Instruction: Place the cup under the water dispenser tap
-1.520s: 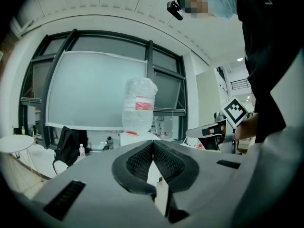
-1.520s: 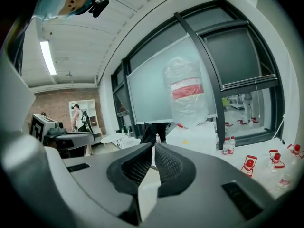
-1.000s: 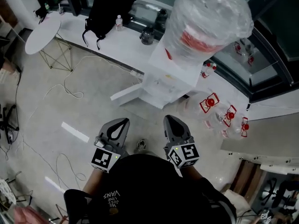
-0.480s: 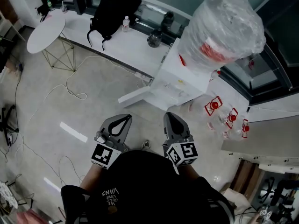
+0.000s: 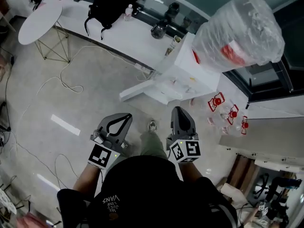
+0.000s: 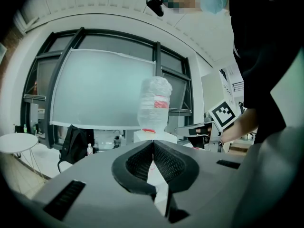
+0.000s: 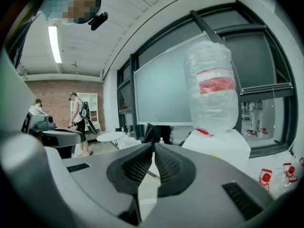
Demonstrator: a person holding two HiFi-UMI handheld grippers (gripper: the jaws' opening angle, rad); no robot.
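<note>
as i look down, the left gripper (image 5: 126, 116) and the right gripper (image 5: 178, 109) point forward over the floor (image 5: 71, 99), each with its jaws together on nothing. the dispenser (image 5: 190, 75) stands ahead, a little to my right, with a wrapped bottle (image 5: 242, 32) on top, beside the desk (image 5: 128, 39).

Open loft-style office or studio workspace

Tall dark-framed windows (image 6: 102, 89) and a brick wall (image 7: 61, 96) stand at the far side. Nearer are a water dispenser (image 5: 183, 75), a round white table (image 5: 38, 20), a backpack (image 5: 111, 1) on a long white ledge (image 5: 142, 34), and cables (image 5: 71, 87) across the polished floor (image 5: 71, 113).
</note>
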